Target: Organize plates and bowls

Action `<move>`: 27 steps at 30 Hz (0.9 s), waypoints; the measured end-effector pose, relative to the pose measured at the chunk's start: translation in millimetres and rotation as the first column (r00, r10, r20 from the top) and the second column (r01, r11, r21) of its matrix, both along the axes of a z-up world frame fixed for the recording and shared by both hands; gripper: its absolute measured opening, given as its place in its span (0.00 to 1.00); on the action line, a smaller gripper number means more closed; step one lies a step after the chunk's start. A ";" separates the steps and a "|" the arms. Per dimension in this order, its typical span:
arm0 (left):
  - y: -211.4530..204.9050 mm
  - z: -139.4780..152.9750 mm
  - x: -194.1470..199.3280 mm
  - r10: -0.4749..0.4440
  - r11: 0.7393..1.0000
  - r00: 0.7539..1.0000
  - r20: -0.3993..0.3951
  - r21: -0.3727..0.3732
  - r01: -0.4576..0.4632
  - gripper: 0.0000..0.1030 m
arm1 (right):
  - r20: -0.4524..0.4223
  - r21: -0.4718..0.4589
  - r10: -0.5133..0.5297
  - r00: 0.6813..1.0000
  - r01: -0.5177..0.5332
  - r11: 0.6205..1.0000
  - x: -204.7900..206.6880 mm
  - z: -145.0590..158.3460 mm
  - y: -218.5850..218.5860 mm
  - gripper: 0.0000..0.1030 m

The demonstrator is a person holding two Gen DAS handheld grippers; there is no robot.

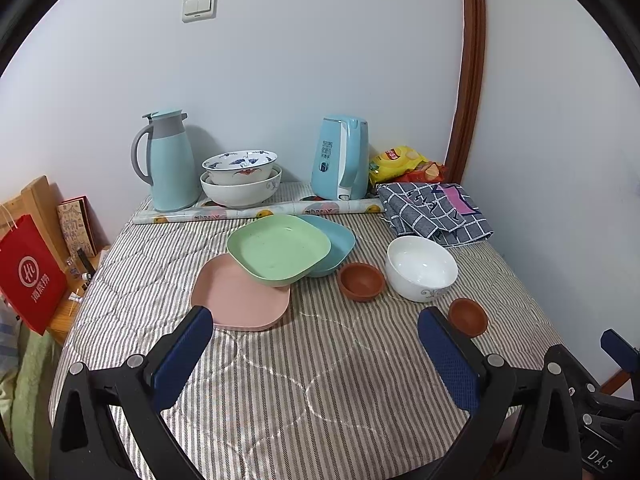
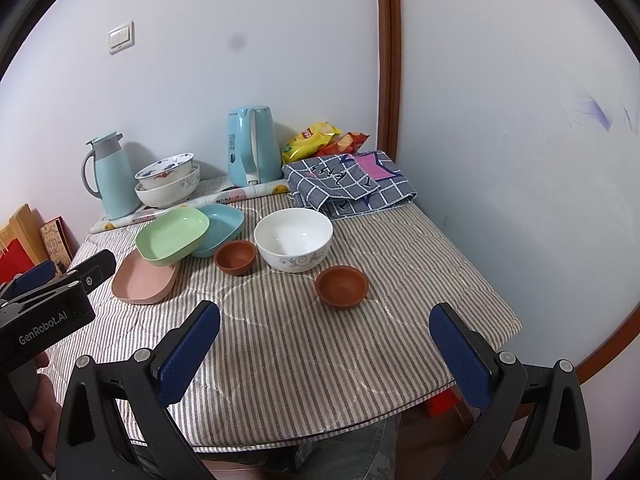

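Note:
On the striped tablecloth (image 1: 280,380) a green plate (image 1: 279,248) (image 2: 173,236) leans on a pink plate (image 1: 240,300) (image 2: 142,276) and a blue plate (image 1: 340,240) (image 2: 224,222). A white bowl (image 1: 422,267) (image 2: 294,238) stands to their right, between two small brown bowls (image 1: 361,281) (image 1: 468,316) (image 2: 235,257) (image 2: 341,286). Two patterned bowls (image 1: 240,176) (image 2: 168,180) are stacked at the back. My left gripper (image 1: 316,332) is open and empty above the near cloth. My right gripper (image 2: 324,328) is open and empty, just short of the nearer brown bowl.
A blue thermos jug (image 1: 168,160) and a blue kettle (image 1: 342,158) stand at the back wall with snack bags (image 1: 404,164), a rolled mat (image 1: 256,212) and a folded checked cloth (image 1: 436,212). A red bag (image 1: 28,276) stands off the table's left edge.

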State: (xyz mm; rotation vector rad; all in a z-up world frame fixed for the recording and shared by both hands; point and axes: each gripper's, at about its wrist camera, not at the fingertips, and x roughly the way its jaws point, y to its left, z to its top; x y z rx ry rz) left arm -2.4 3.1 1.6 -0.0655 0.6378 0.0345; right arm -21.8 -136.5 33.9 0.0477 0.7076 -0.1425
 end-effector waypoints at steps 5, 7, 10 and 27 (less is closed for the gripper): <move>-0.5 -0.2 0.5 -0.001 1.000 1.000 -0.001 0.000 0.001 1.00 | 0.001 0.001 0.000 1.000 0.000 1.000 -0.5 -1.0 0.1 1.00; -0.5 -0.3 0.4 -0.001 1.000 1.000 0.000 0.000 0.001 1.00 | 0.002 0.002 0.001 1.000 -0.001 1.000 -1.4 -1.3 -0.3 1.00; -0.7 -0.4 0.3 -0.002 1.000 1.000 -0.001 -0.001 0.002 1.00 | 0.001 0.002 0.001 1.000 -0.001 1.000 -1.5 -1.3 -0.6 1.00; -1.2 -1.0 -4.2 -0.006 1.000 1.000 0.002 -0.007 0.006 1.00 | 0.007 0.001 0.004 1.000 -0.004 1.000 -2.5 1.6 1.9 1.00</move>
